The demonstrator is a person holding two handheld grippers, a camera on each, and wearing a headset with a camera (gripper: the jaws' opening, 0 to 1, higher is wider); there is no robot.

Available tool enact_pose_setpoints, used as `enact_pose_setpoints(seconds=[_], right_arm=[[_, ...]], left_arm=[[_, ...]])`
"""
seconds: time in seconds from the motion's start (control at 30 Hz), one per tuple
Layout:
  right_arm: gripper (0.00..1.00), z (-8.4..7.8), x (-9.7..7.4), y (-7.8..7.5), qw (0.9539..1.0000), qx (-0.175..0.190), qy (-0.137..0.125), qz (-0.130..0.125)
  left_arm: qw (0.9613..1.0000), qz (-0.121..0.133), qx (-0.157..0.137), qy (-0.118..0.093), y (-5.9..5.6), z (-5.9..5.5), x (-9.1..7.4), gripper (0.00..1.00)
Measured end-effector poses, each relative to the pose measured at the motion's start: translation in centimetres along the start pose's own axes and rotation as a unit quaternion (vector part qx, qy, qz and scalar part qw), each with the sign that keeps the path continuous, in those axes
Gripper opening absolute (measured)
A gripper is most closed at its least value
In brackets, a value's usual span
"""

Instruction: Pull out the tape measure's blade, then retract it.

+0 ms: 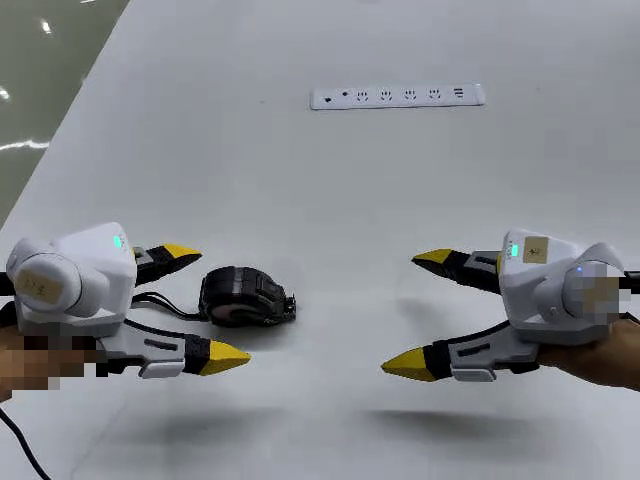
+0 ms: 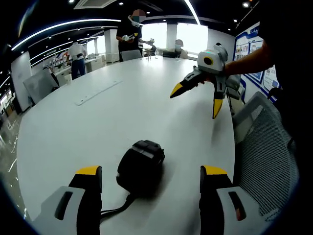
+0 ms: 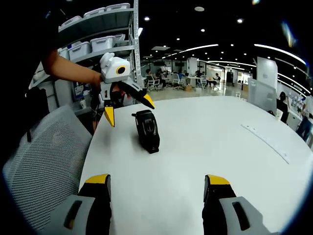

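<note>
A black tape measure (image 1: 244,297) lies on the white table (image 1: 330,200), its blade tip facing right and its blade not drawn out. My left gripper (image 1: 210,303) is open, its yellow-tipped fingers reaching to either side of the case's left end without touching it. In the left gripper view the tape measure (image 2: 141,166) sits just ahead, between the fingers (image 2: 89,172). My right gripper (image 1: 422,312) hovers open to the right, well apart from the case. Farther off in the right gripper view, the tape measure (image 3: 148,129) lies in front of the left gripper (image 3: 126,106).
A white power strip (image 1: 397,96) lies flat at the far middle of the table. The table's left edge runs beside a glossy floor (image 1: 40,90). A mesh chair (image 2: 266,152) stands by the near edge. People stand at distant desks.
</note>
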State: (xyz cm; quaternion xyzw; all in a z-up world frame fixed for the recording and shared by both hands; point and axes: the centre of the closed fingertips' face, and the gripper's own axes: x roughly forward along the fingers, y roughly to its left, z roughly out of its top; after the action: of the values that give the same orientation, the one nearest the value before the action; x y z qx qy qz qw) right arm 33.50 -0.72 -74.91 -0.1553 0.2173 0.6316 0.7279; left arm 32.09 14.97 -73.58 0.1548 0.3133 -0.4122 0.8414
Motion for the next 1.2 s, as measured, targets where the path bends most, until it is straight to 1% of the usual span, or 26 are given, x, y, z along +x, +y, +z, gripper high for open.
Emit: enact_pose_setpoints(seconds=[0.13, 0.2, 0.27, 0.4, 0.43, 0.57, 0.6, 0.67, 0.8, 0.93, 1.1, 1.2], right_arm=[[0.73, 0.1, 0.6, 0.0, 0.9998, -0.012, 0.004, 0.013], [0.71, 0.1, 1.0, 0.0, 0.9996, -0.018, 0.007, 0.021], [0.69, 0.1, 1.4, 0.0, 0.9992, -0.024, 0.011, 0.029], [0.66, 0.5, 2.2, -0.2, 0.9986, -0.035, 0.011, 0.038], [0.64, 0.6, 2.5, -0.2, 0.9984, -0.039, 0.013, 0.04], [0.59, 0.7, 3.4, -0.3, 0.9975, -0.047, 0.019, 0.048], [0.57, 0.8, 3.7, -0.3, 0.997, -0.054, 0.02, 0.051], [0.55, 0.8, 4.1, -0.3, 0.9965, -0.056, 0.023, 0.057], [0.53, 0.7, 4.9, -0.2, 0.9949, -0.067, 0.031, 0.069], [0.49, 0.7, 5.9, -0.1, 0.9931, -0.076, 0.039, 0.081], [0.42, 0.8, 7.0, 0.2, 0.9909, -0.086, 0.048, 0.092], [0.4, 1.0, 7.7, 0.2, 0.99, -0.089, 0.05, 0.097]], left_arm=[[0.9999, -0.011, 0.011, 0.007, 0.1, -0.2, 0.1, 0.75], [0.9997, -0.016, 0.016, 0.014, 0.2, -0.4, 0.1, 0.74], [0.9993, -0.021, 0.022, 0.021, 0.3, -0.5, 0.2, 0.7], [0.9988, -0.026, 0.032, 0.028, 0.6, -0.7, 0.3, 0.66], [0.9984, -0.028, 0.035, 0.033, 0.8, -0.9, 0.3, 0.65], [0.9974, -0.036, 0.045, 0.043, 1.1, -1.1, 0.3, 0.55], [0.997, -0.037, 0.049, 0.046, 1.3, -1.1, 0.3, 0.54], [0.996, -0.045, 0.055, 0.054, 1.4, -1.4, 0.3, 0.51], [0.9939, -0.055, 0.07, 0.065, 1.5, -1.6, 0.3, 0.45], [0.9919, -0.064, 0.078, 0.076, 1.7, -1.8, 0.5, 0.41], [0.989, -0.08, 0.088, 0.088, 1.5, -2.0, 0.8, 0.33], [0.9876, -0.081, 0.093, 0.097, 1.8, -2.2, 1.0, 0.3]])
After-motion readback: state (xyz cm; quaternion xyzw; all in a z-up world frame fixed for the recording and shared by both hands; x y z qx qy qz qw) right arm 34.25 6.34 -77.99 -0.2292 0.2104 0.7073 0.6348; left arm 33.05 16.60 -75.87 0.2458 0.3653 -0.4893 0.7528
